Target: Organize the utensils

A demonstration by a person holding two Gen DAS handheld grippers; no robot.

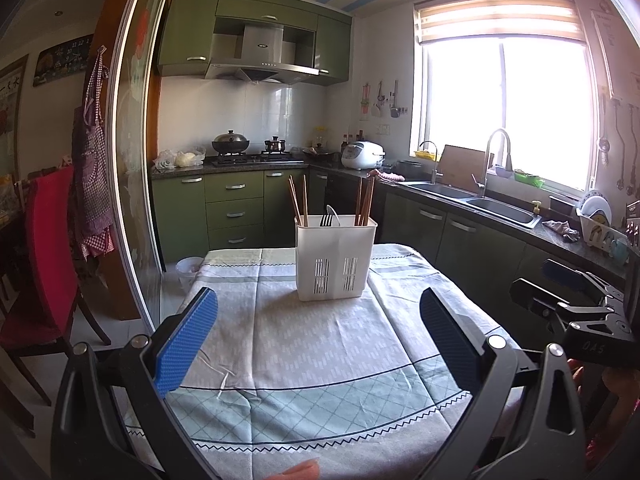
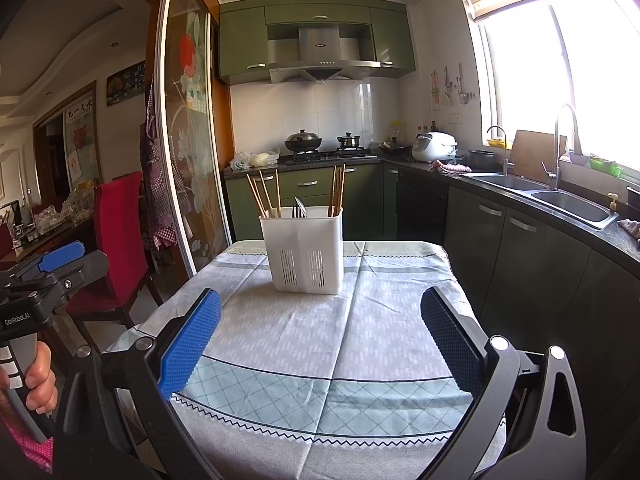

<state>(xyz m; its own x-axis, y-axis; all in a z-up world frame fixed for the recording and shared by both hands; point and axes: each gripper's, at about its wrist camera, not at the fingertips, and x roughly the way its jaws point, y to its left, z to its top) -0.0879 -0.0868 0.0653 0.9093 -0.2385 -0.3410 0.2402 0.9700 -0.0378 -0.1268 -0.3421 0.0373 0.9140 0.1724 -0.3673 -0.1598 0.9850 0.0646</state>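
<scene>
— Left tongs (image 1: pixel 318 344)?
— Wide apart, holding nothing. Blue pads at lower left and lower right of the left wrist view, above the cloth-covered surface (image 1: pixel 320 344).

— And right tongs (image 2: pixel 320 344)?
— Also wide apart, also holding nothing. Seen again at the right edge of the left wrist view, black frame with a blue pad. In the right wrist view, at lower left, a hand (image 2: pixel 38 384) around the handle of the left tongs.

— Where the utensil holder (image 1: pixel 335 258)?
— Center of both views, a little above the middle. White plastic, upright, on the far part of the surface, well apart from both tongs. Slotted vents low on the front wall.

— Inside it?
— Wooden chopsticks (image 1: pixel 298 200) in the left compartment, leaning apart. More chopsticks (image 1: pixel 365 200) in the right compartment, close together. In the middle compartment a fork (image 1: pixel 326 221), tines up, and just behind it a spoon (image 1: pixel 333 213).

— Around the surface?
— Red chair (image 1: pixel 48 264) at the left edge. Double sink (image 1: pixel 472 196) with a tall faucet at the right, under the bright window. Green cabinets and a stove with pots at the back, upper center.
</scene>
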